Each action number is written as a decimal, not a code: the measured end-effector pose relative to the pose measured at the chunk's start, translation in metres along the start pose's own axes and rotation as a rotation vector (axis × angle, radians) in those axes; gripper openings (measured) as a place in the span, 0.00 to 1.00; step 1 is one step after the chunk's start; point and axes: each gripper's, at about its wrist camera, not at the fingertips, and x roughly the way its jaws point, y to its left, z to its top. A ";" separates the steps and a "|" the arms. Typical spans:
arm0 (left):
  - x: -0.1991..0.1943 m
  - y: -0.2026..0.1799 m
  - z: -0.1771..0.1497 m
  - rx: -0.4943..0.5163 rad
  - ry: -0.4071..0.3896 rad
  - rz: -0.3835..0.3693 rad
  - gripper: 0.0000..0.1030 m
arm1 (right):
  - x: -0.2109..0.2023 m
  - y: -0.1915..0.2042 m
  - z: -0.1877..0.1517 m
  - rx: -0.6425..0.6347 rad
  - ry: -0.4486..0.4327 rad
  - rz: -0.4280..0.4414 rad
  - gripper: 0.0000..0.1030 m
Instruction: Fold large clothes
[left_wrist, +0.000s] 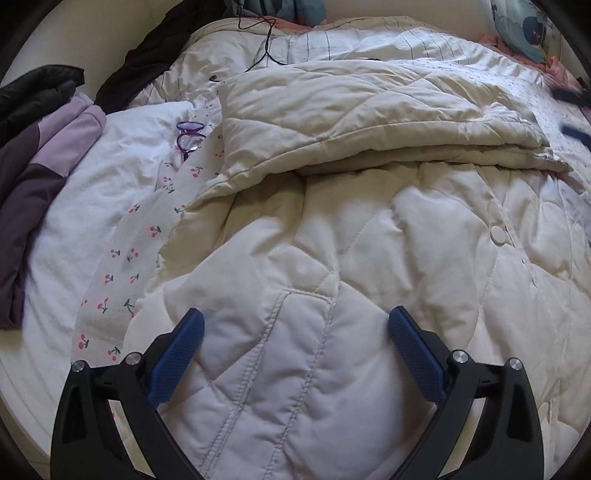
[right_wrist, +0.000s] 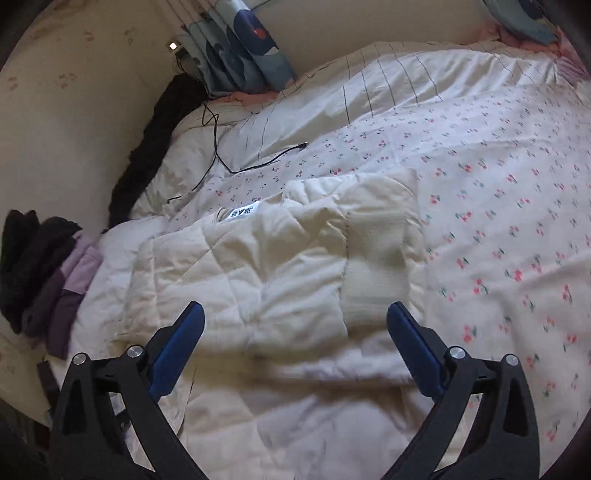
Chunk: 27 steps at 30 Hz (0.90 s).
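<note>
Cherry-print bedding (right_wrist: 498, 206) covers the bed, and nearest lies the cream quilted jacket (left_wrist: 332, 258). Both the left gripper (left_wrist: 295, 334) and right gripper (right_wrist: 295, 325) hover over it with jaws apart, holding nothing. One sleeve (left_wrist: 369, 110) is already folded across; the body looks still unfolded. Farther left sit purple and black clothes (left_wrist: 48, 147). The jacket's near hem is cut off from view.

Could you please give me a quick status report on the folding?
Left claw open, right claw open, neither holding. Cream quilted jacket on bed, sleeve folded across. Purple glasses beside it, clear.
</note>
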 end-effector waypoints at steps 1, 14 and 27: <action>-0.003 0.004 -0.001 -0.006 -0.004 0.003 0.93 | -0.015 -0.009 -0.011 0.020 0.017 0.010 0.93; -0.073 0.135 -0.058 -0.465 -0.160 -0.126 0.93 | -0.123 -0.072 -0.196 0.223 0.245 0.238 0.93; -0.083 0.170 -0.161 -0.484 -0.032 -0.261 0.93 | -0.144 -0.061 -0.235 0.197 0.322 0.404 0.93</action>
